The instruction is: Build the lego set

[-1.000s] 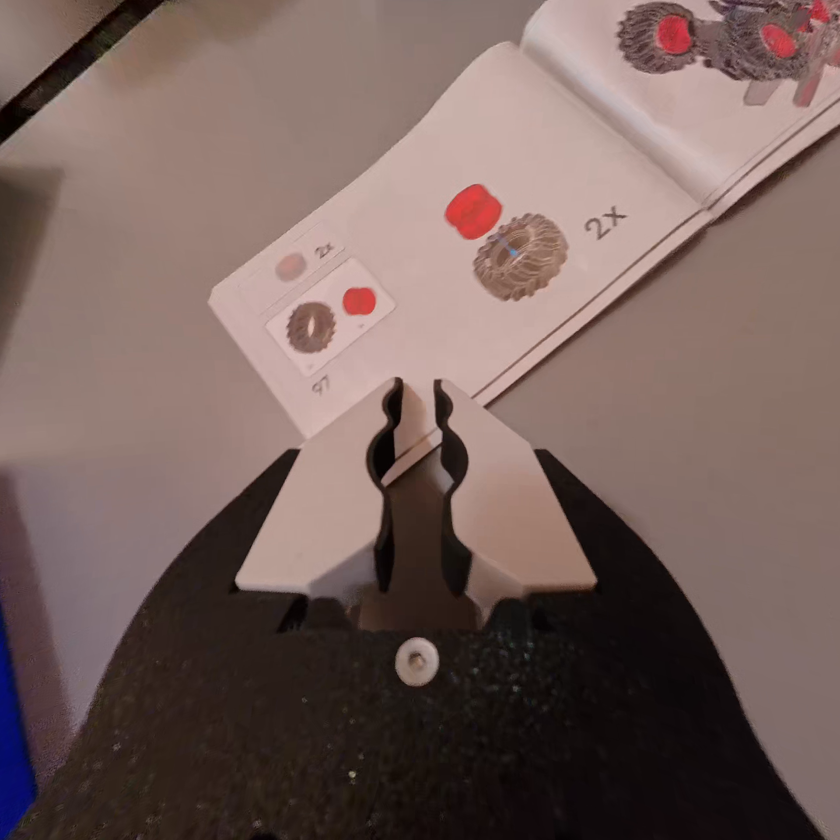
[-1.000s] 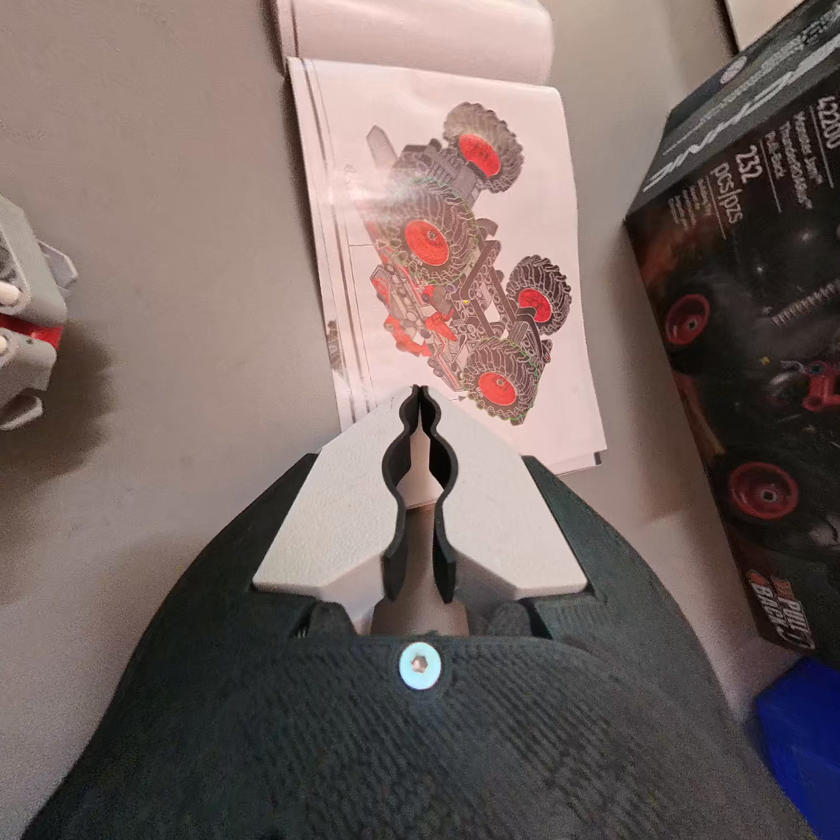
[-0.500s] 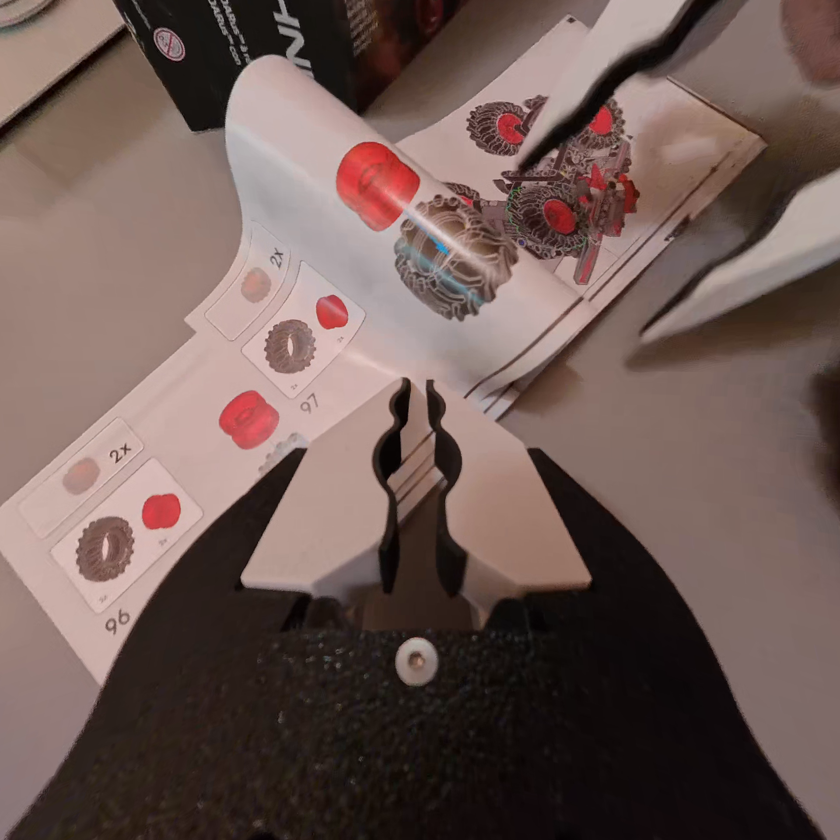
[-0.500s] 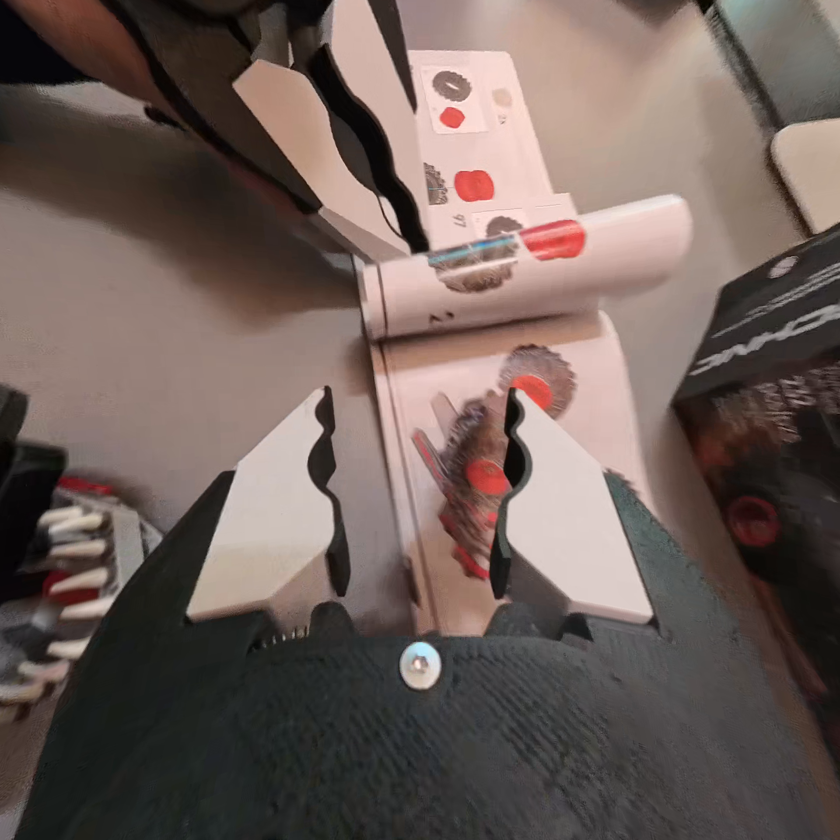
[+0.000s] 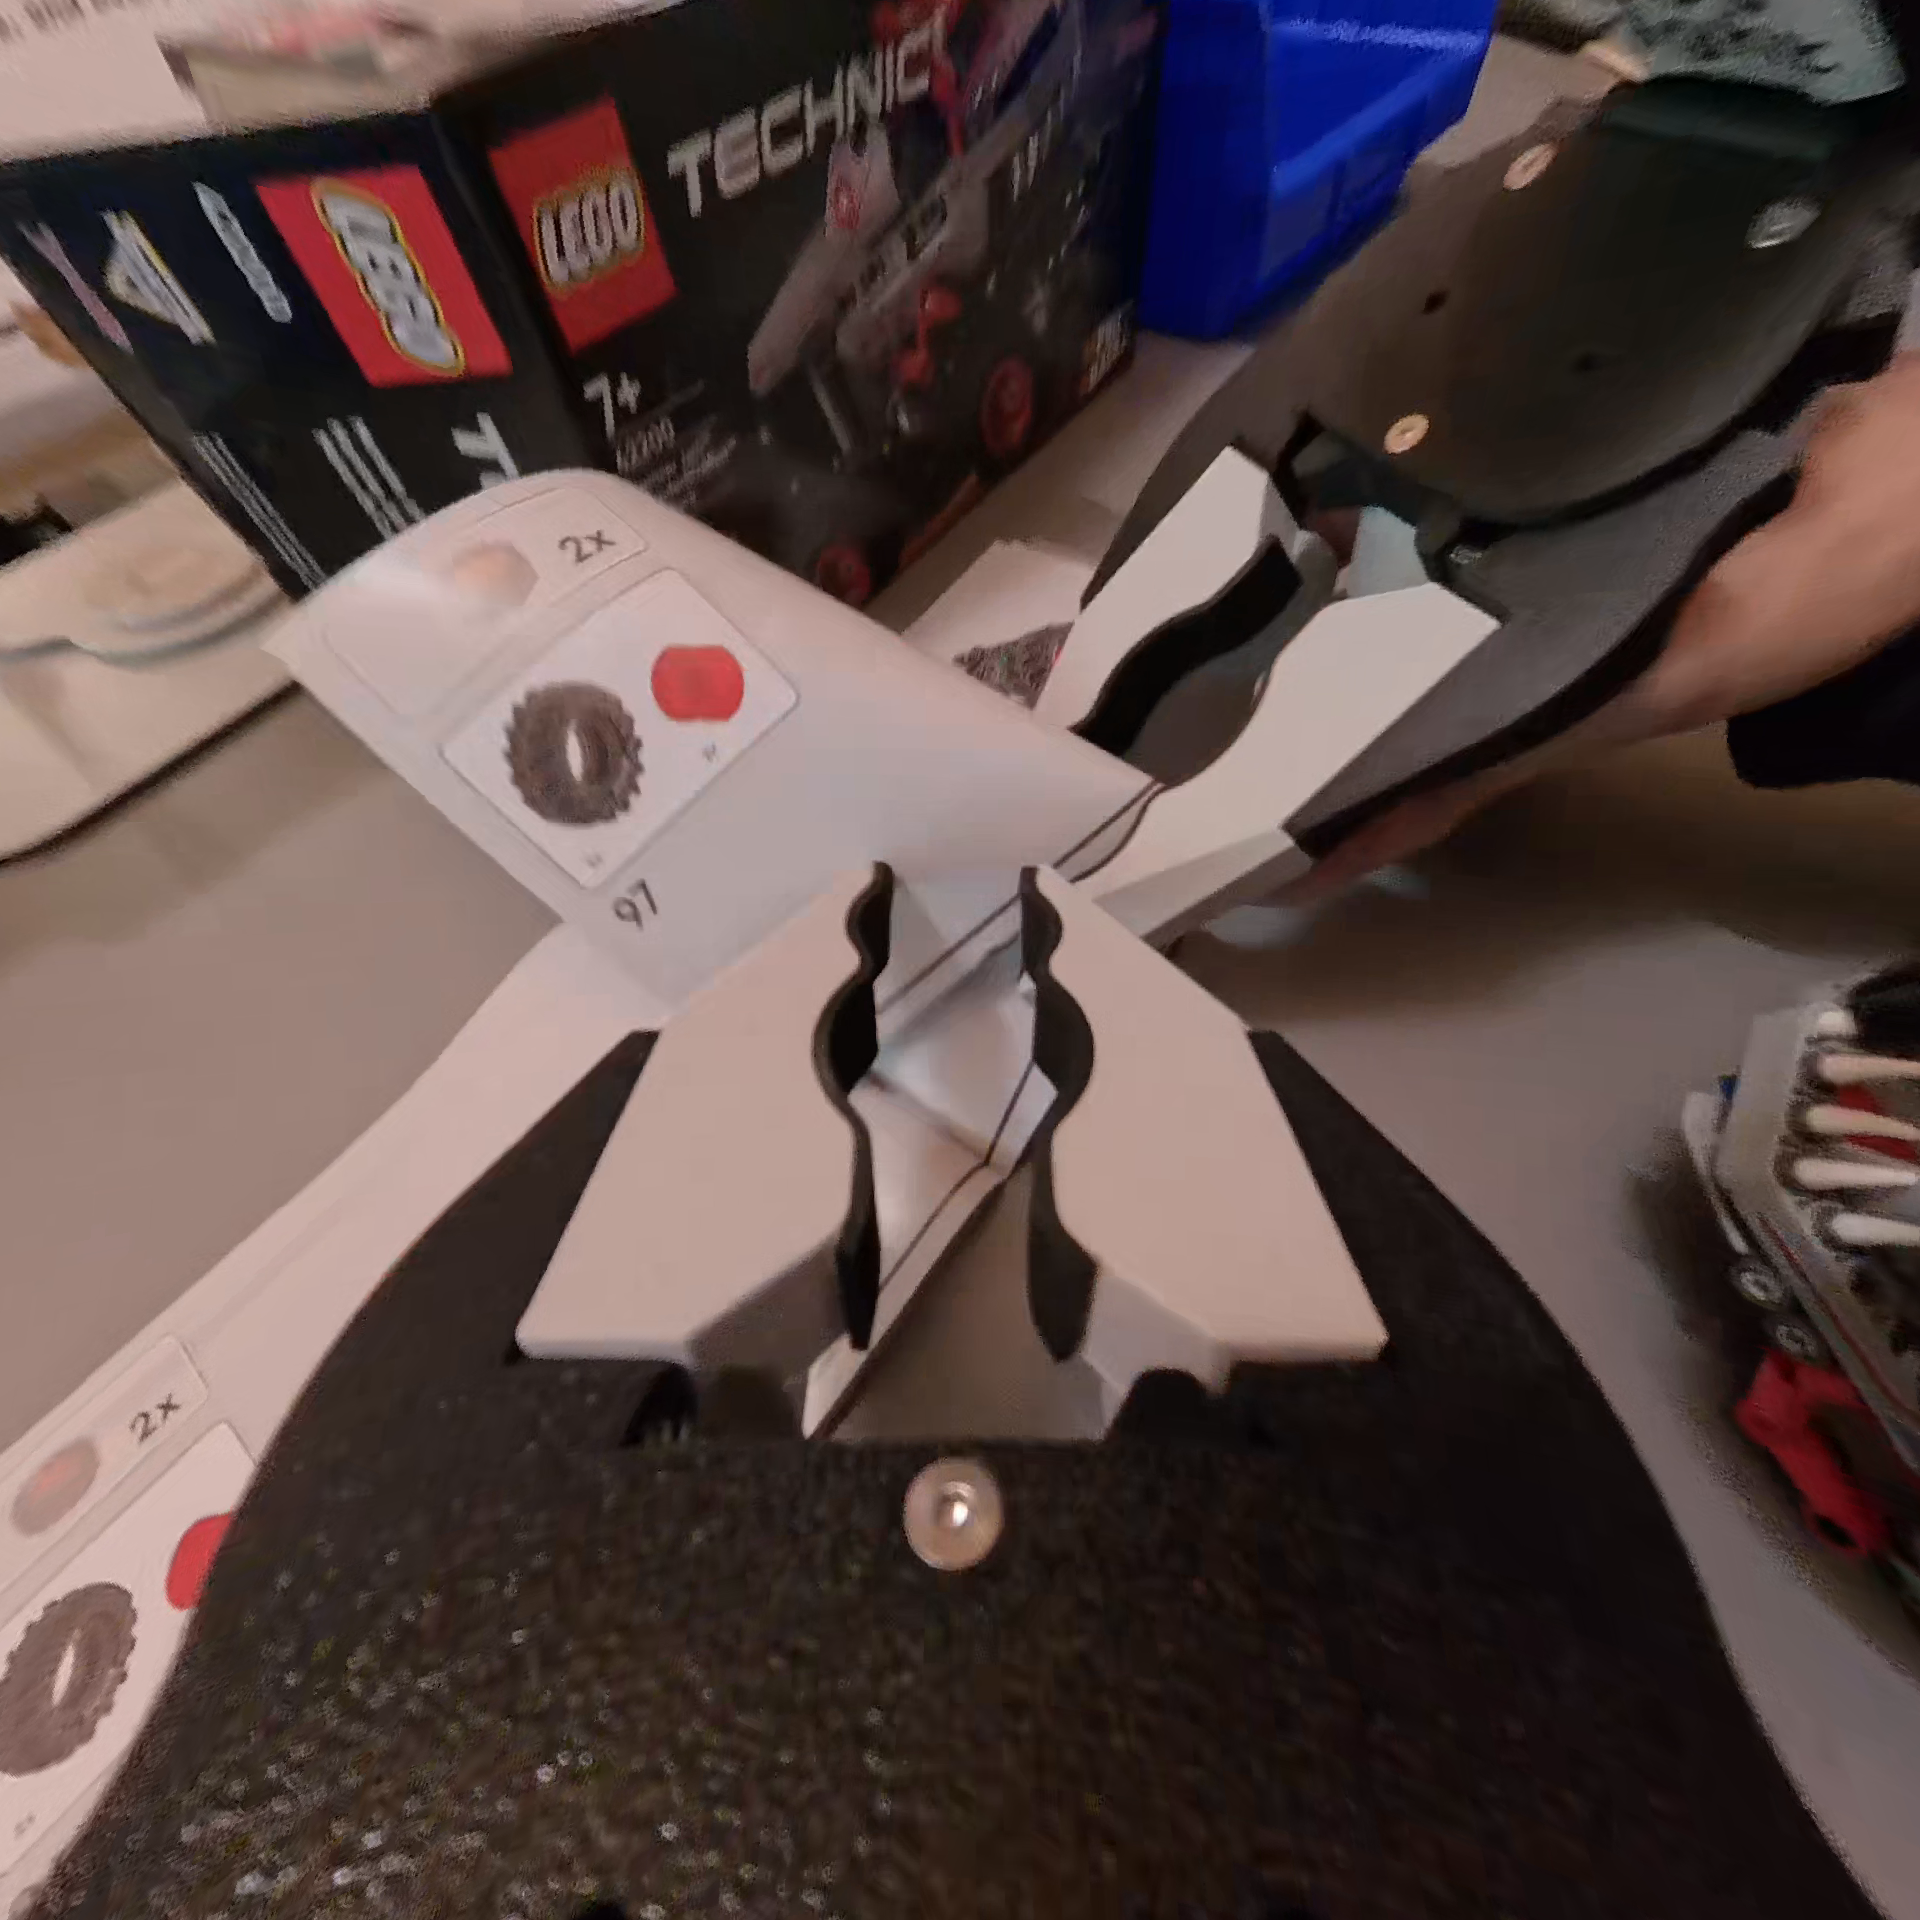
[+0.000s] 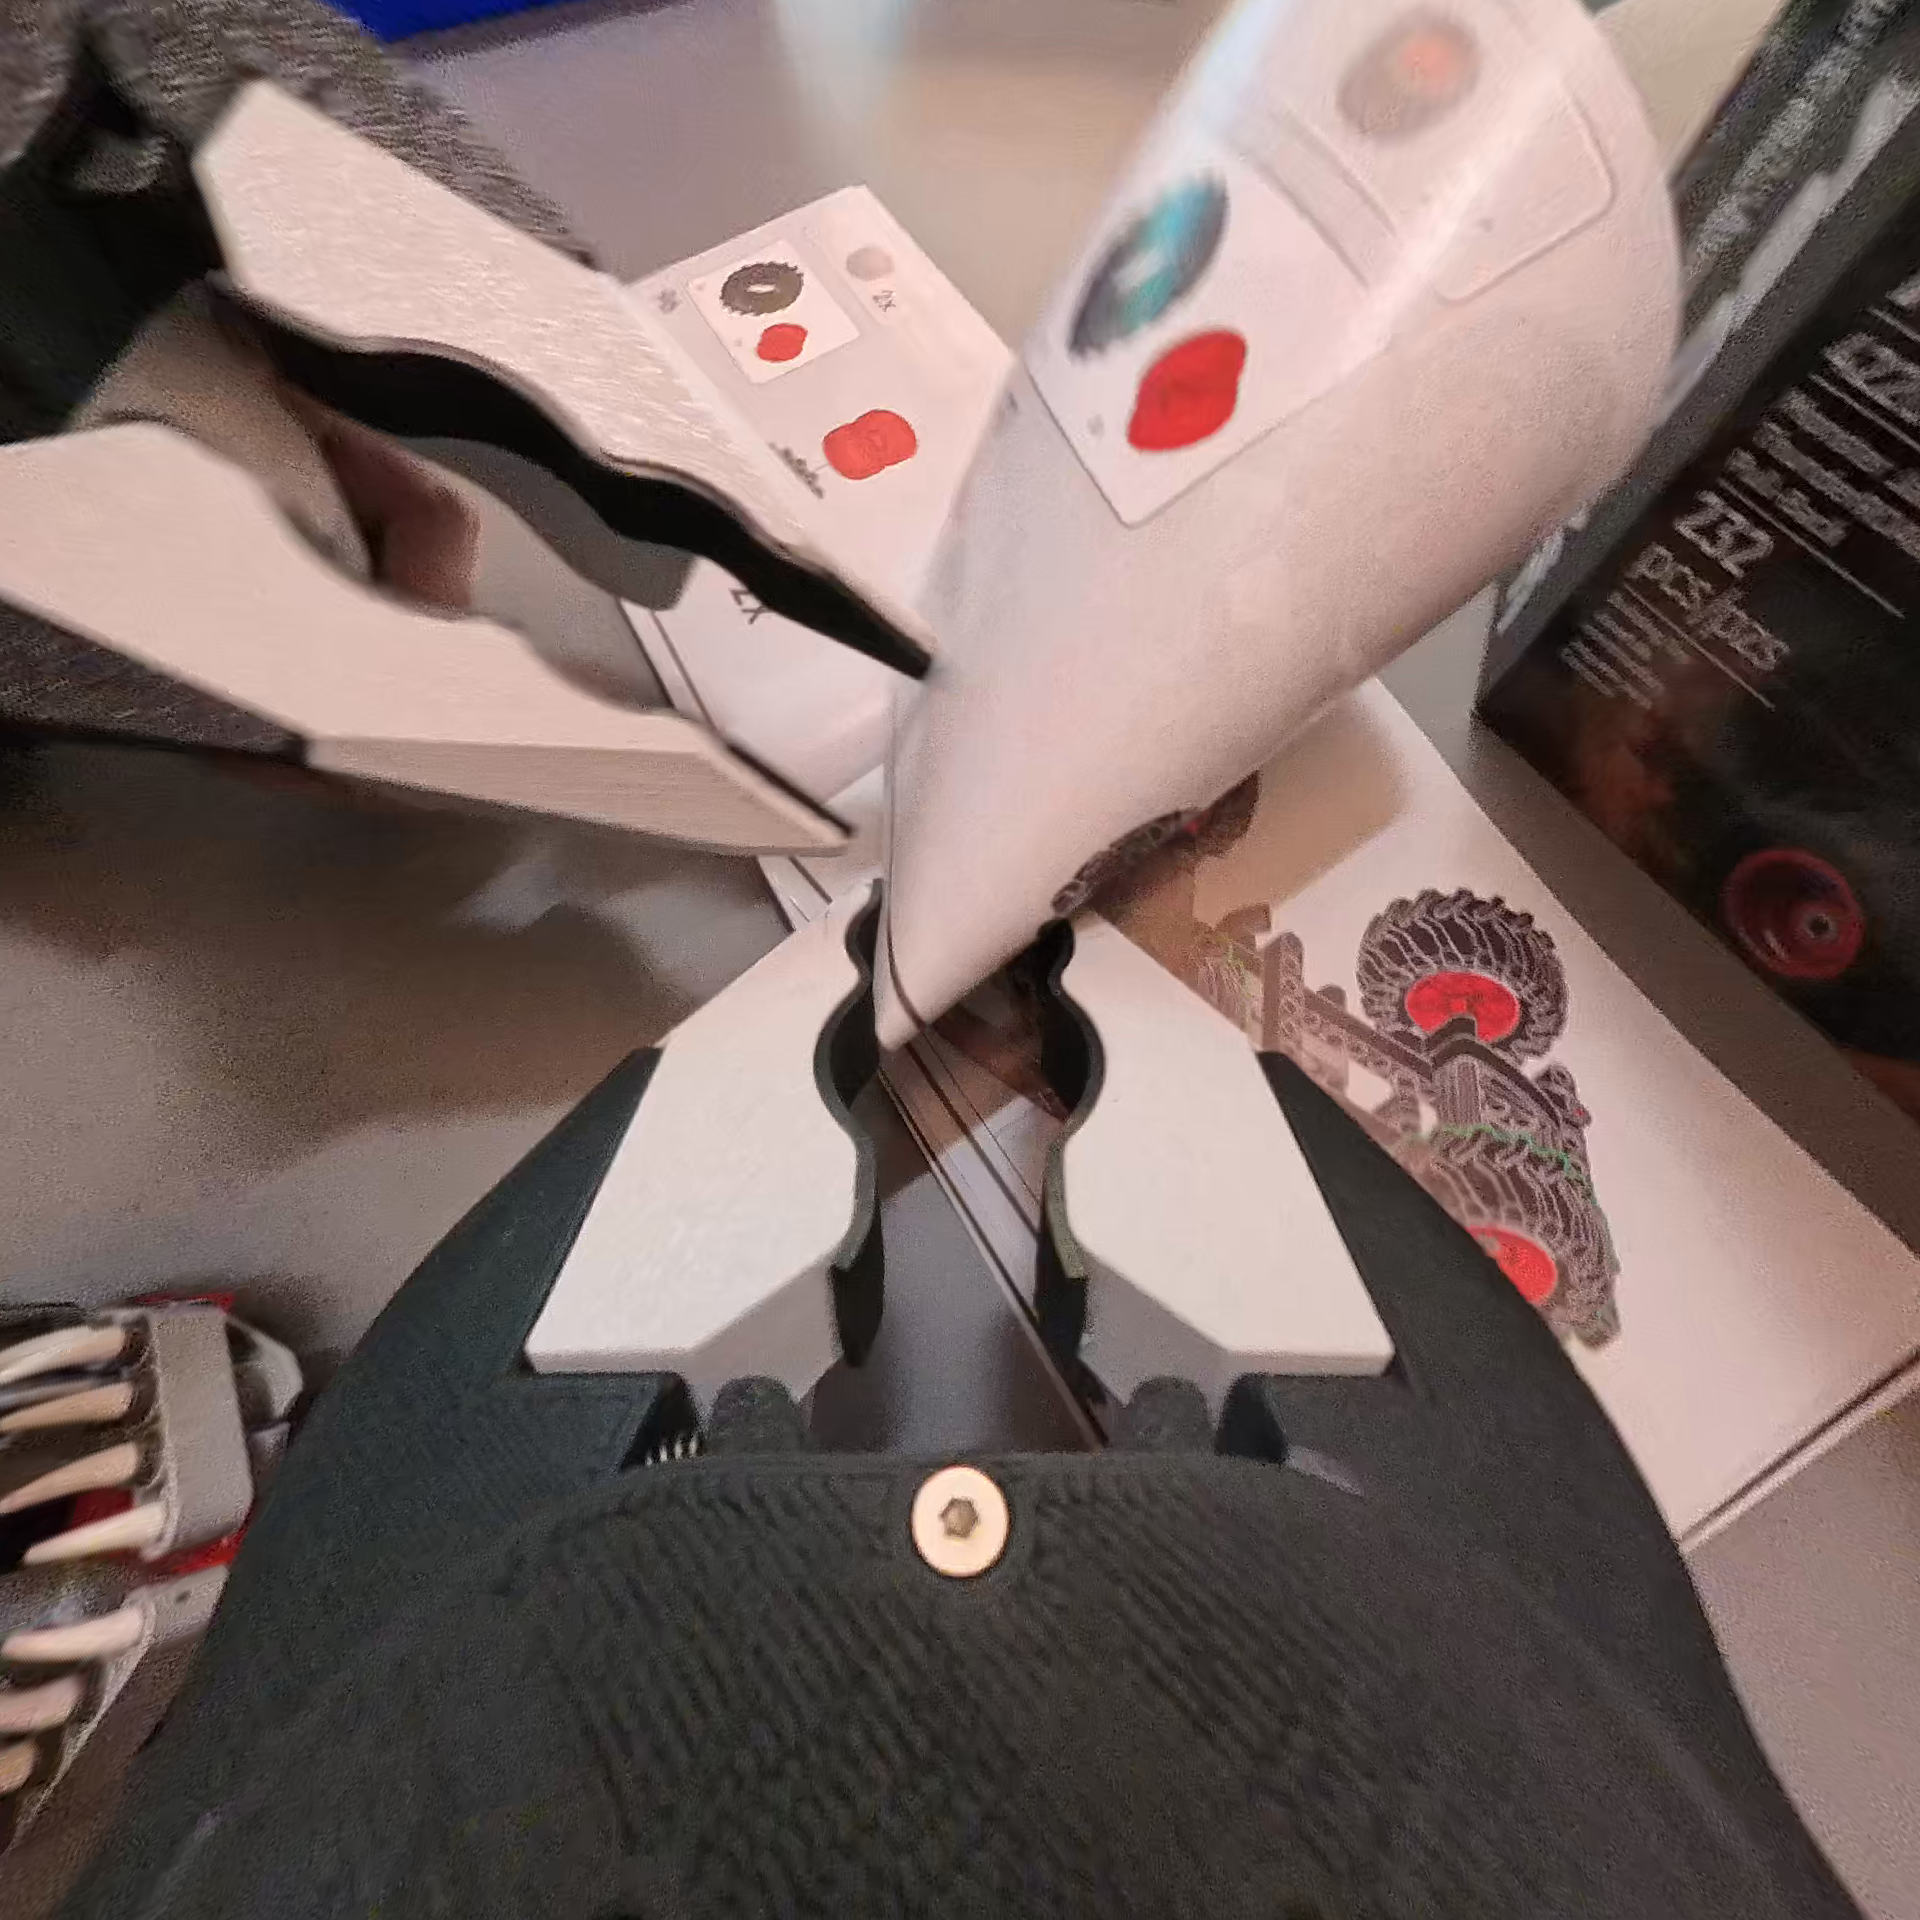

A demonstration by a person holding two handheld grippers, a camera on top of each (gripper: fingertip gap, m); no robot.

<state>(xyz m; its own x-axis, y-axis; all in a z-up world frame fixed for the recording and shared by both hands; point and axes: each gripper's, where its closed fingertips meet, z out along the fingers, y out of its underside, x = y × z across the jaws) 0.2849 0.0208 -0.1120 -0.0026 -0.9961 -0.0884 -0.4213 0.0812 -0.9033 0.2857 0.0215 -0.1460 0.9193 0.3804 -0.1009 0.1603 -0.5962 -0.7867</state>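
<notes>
The instruction booklet (image 5: 343, 1195) lies open on the grey table. One page (image 5: 727, 727) is lifted and curled; it also shows in the right wrist view (image 6: 1247, 520). My left gripper (image 5: 956, 894) is open, with the page's lower edge in the gap between its fingers. My right gripper (image 6: 961, 925) is partly open, and the page's bottom corner hangs between its fingers. The two grippers meet tip to tip at the page: the right one shows in the left wrist view (image 5: 1132, 810), the left one in the right wrist view (image 6: 878, 748). The partly built grey and red model (image 5: 1849, 1195) stands to the right.
The black set box (image 5: 727, 260) stands just behind the booklet and also shows in the right wrist view (image 6: 1766, 623). A blue bin (image 5: 1299, 135) is behind it. A white dish (image 5: 104, 623) sits at the far left. The model (image 6: 104, 1455) is left of my right gripper. Left and right tips are no more than a few centimetres apart.
The page has been lifted higher and curled over. My left gripper's fingers have spread. My right gripper opened wide, came in to the page and has narrowed around its corner.
</notes>
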